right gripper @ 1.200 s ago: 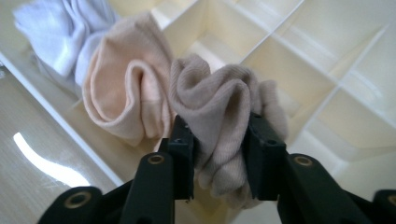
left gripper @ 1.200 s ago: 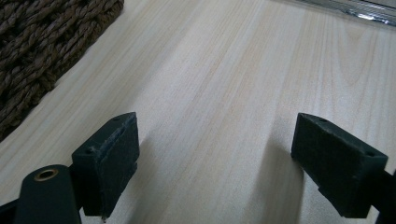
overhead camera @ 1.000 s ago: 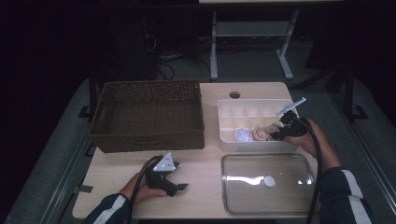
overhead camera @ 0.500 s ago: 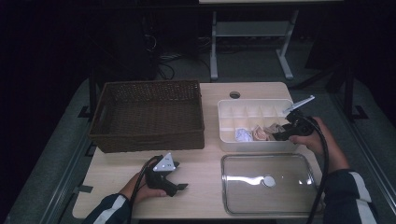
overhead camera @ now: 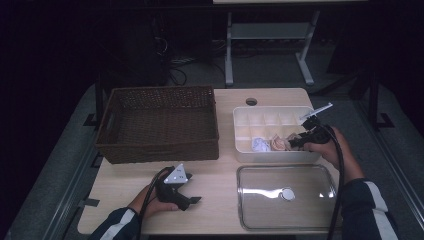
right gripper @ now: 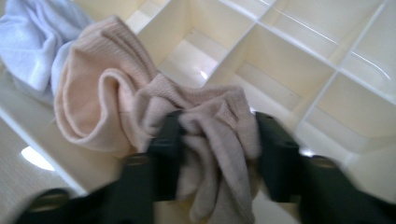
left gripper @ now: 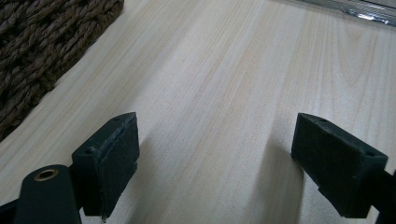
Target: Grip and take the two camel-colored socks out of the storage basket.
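Note:
My right gripper [overhead camera: 296, 142] [right gripper: 217, 126] reaches into the white divided box [overhead camera: 278, 158], at its front right cells. Its jaws have just been closing and now pinch a bunched taupe sock [right gripper: 212, 109] between the pads. A pale pink sock [overhead camera: 278, 143] [right gripper: 91, 93] lies against it, and a white sock [overhead camera: 259, 144] [right gripper: 30, 39] sits beyond that. Down at the table's front left, my left gripper [overhead camera: 192, 200] [left gripper: 215, 158] rests on the bare wood, jaws wide apart with nothing between them.
A brown wicker basket [overhead camera: 159, 125] stands at the left, close behind the left gripper. A clear lid [overhead camera: 285, 195] with a round knob lies in front of the box. The wooden table [overhead camera: 225, 185] has a round hole [overhead camera: 251, 101] near its far edge.
The right gripper has shifted a little to the left, down onto the socks in the box. The left hand and its gripper have stayed put.

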A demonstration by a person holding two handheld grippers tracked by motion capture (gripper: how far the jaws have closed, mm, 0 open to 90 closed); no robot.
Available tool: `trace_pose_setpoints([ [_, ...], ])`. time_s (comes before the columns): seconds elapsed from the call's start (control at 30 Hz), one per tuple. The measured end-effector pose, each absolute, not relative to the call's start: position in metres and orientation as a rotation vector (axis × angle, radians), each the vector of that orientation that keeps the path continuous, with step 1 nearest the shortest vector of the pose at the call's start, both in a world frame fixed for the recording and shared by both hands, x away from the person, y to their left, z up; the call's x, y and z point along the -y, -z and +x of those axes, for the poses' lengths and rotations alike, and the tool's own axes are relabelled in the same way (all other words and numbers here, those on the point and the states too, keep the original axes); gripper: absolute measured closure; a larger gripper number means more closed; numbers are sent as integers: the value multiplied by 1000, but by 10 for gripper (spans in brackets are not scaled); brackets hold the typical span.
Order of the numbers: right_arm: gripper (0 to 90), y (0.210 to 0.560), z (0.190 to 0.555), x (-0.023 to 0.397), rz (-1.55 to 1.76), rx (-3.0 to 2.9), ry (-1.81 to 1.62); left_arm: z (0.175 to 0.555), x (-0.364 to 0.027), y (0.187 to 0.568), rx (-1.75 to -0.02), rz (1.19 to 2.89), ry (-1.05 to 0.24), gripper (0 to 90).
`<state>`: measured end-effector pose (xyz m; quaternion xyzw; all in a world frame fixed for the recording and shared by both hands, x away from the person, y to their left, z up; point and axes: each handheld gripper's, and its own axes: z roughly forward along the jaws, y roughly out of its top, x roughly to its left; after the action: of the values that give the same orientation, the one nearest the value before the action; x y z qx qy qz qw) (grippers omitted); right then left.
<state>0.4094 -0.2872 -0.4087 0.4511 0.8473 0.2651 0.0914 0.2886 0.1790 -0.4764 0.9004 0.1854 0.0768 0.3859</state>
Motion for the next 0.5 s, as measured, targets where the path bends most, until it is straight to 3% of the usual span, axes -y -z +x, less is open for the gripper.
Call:
trace_pose_setpoints([
  [0.13, 711, 411, 408, 284, 1311, -2575, -705, 289, -179, 476, -472, 2293, -195, 143],
  [0.5, 729, 423, 424, 277, 1313, -2727, -539, 289, -179, 476, -473, 2293, -196, 143],
])
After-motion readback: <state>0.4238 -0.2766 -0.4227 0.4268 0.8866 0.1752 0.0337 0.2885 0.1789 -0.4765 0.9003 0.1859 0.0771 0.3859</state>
